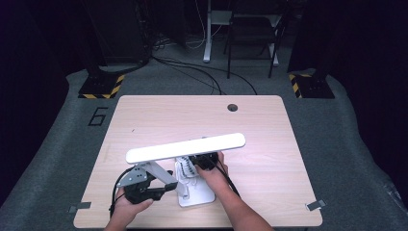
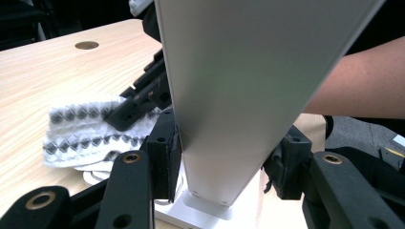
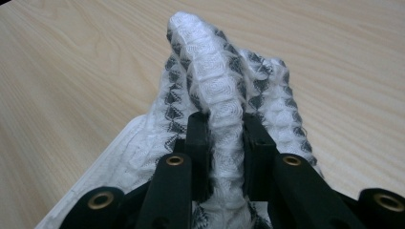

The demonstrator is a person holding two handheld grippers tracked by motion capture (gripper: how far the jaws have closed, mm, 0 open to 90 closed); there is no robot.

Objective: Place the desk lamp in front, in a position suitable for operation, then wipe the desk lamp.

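Observation:
A white desk lamp stands near the table's front edge, its long head bar (image 1: 185,147) level above its flat base (image 1: 199,196). My left gripper (image 1: 168,186) is shut on the lamp's grey upright arm (image 2: 234,95), with one pad on each side, just above the base (image 2: 191,210). A white cloth with a grey diamond pattern (image 3: 215,71) lies bunched on the table beside the base. My right gripper (image 3: 227,133) is shut on a raised fold of it. In the left gripper view, the cloth (image 2: 76,133) and the right gripper (image 2: 138,100) sit just behind the lamp arm.
The light wooden table (image 1: 144,120) has a round cable hole (image 1: 233,107) at the far middle. Metal clips (image 1: 315,205) sit on its front edge. A forearm (image 2: 363,86) reaches across behind the lamp arm. Stands and cables occupy the floor beyond.

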